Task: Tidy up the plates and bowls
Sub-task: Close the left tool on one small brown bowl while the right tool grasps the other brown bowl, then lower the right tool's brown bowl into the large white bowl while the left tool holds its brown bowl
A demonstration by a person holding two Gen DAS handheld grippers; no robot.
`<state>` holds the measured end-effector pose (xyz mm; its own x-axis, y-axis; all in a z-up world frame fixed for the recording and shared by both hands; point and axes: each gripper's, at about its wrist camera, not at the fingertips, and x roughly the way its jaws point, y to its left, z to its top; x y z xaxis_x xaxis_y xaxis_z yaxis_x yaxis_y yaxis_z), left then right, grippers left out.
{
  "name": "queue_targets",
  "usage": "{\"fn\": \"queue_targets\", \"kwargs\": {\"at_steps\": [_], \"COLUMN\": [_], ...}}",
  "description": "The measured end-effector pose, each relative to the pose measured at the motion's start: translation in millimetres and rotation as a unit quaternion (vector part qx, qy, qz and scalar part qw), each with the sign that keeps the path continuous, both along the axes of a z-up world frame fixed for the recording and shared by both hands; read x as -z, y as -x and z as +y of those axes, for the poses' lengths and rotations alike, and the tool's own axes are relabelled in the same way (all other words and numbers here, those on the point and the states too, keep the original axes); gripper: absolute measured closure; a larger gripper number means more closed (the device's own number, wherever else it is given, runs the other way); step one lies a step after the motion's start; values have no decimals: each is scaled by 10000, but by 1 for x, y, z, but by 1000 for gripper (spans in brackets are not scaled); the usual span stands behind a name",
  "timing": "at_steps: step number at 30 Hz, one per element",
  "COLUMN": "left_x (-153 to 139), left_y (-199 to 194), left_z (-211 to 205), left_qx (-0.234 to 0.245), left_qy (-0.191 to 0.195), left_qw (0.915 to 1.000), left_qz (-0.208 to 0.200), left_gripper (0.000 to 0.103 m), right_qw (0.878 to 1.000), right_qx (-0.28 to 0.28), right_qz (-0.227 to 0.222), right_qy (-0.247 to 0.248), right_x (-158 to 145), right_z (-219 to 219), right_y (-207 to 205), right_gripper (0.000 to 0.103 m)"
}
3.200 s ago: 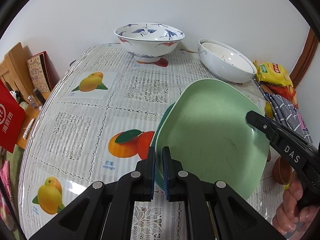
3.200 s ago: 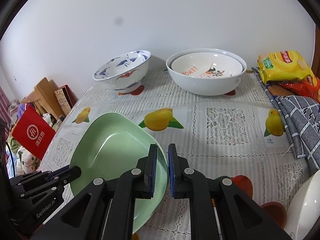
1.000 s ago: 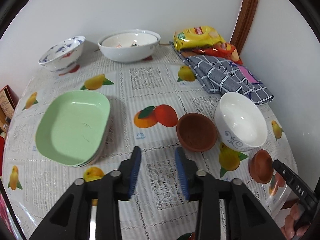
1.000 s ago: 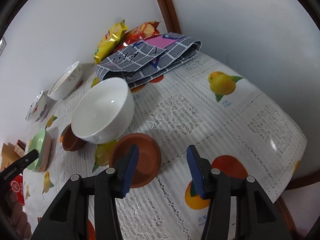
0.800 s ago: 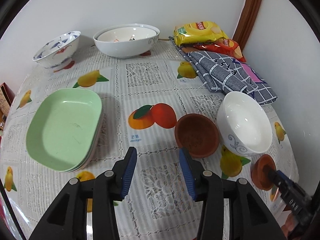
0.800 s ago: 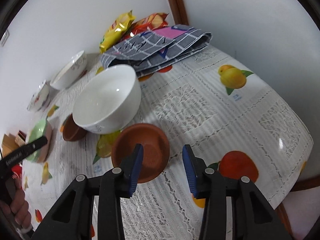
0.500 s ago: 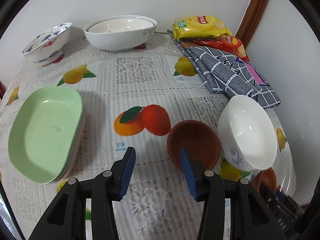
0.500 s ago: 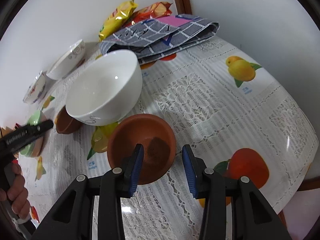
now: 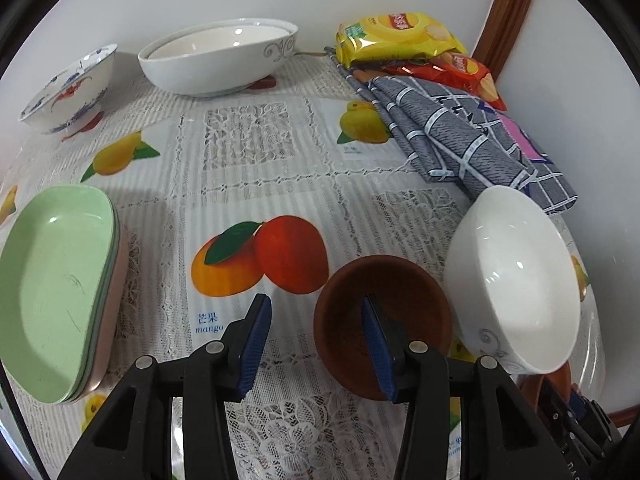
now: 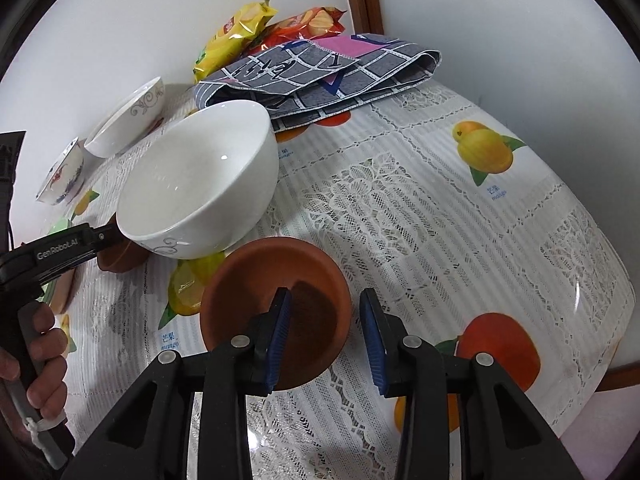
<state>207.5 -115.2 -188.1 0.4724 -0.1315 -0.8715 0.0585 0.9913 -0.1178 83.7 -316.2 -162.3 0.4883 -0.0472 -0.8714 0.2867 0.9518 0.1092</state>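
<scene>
My left gripper point(image 9: 316, 344) is open, its jaws astride the near left rim of a small brown bowl point(image 9: 352, 316). My right gripper point(image 10: 326, 336) is open, its jaws astride the right rim of a second brown bowl point(image 10: 248, 300). A white bowl point(image 9: 516, 276) stands between the two brown bowls; it also shows in the right wrist view point(image 10: 200, 184). A stack of green plates point(image 9: 52, 284) lies at the left. A wide white bowl point(image 9: 220, 56) and a blue-patterned bowl point(image 9: 68, 92) stand at the back.
A fruit-print tablecloth point(image 9: 248, 152) covers the round table. A folded grey checked cloth point(image 9: 452, 136) and snack bags point(image 9: 396, 32) lie at the back right by the wall. The table edge point(image 10: 592, 364) curves close on the right.
Both grippers let go of the green plate, which now lies on the stack. Both opened and moved right, each closing in on a brown bowl until its jaws straddle the rim.
</scene>
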Motion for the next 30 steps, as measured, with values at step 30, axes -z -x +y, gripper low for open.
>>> {"fn": "queue_targets", "kwargs": {"at_steps": [30], "left_x": [0], "left_y": [-1], "left_z": [-4], "left_qx": [346], "left_qy": [269], "left_qw": [9990], "left_qz": [4], "left_gripper": [93], "right_qw": [9993], "right_qx": [199], "right_qz": [-201], "right_qy": [-243], "right_x": [-1], "right_z": [-7], "right_y": [2], "right_gripper": [91]}}
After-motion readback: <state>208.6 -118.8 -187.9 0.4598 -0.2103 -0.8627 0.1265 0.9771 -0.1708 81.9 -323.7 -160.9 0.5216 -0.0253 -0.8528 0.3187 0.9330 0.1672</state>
